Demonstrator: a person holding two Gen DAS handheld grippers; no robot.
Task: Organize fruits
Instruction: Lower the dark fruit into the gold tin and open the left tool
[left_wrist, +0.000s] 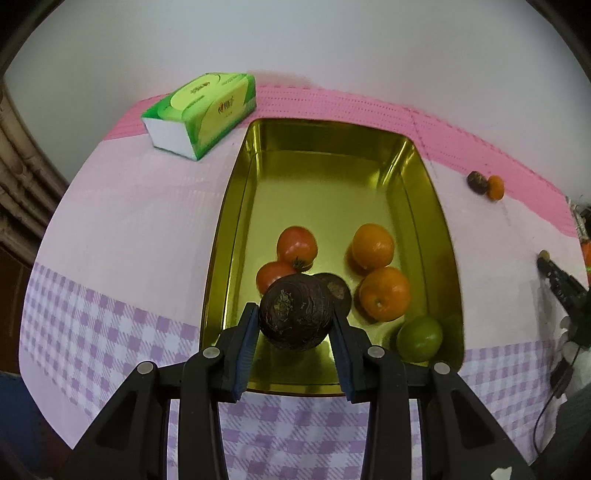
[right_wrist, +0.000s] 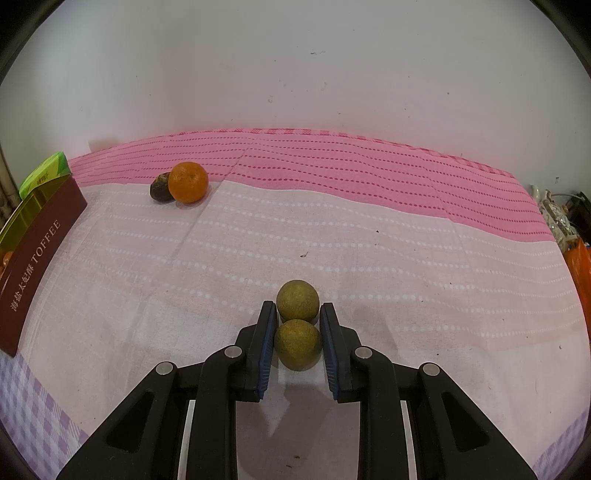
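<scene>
Dark round fruit (left_wrist: 293, 317) clamped between the pads of the left tongs (left_wrist: 295, 325), hanging over the near end of the gold tin (left_wrist: 236, 206), probably for setting down beside a second dark fruit (left_wrist: 336, 288) just behind it at 1 o'clock. Already in the tin: two tomatoes (left_wrist: 295, 247) at 11 o'clock of the held fruit, two oranges (left_wrist: 373, 245) at 2 o'clock, a green lime (left_wrist: 419, 338) at 3 o'clock against the near right corner; grouped by kind, so sorting looks well under way. Far half of the tin bare. Green tissue box (left_wrist: 201, 112) beyond the tin at 10 o'clock on the worktop (left_wrist: 122, 206). Seen only through the right wrist view: right tongs (right_wrist: 297, 332) shut on an olive-green ball-shaped fruit (right_wrist: 297, 349) resting on the cloth, its twin (right_wrist: 297, 301) touching it at 12 o'clock, and the tin's maroon outer wall lettered TOFFEE at 9 o'clock. A loose orange (right_wrist: 188, 182) and small dark fruit (right_wrist: 160, 188), touching, far off at 11 o'clock, small and blurred in the left view.
</scene>
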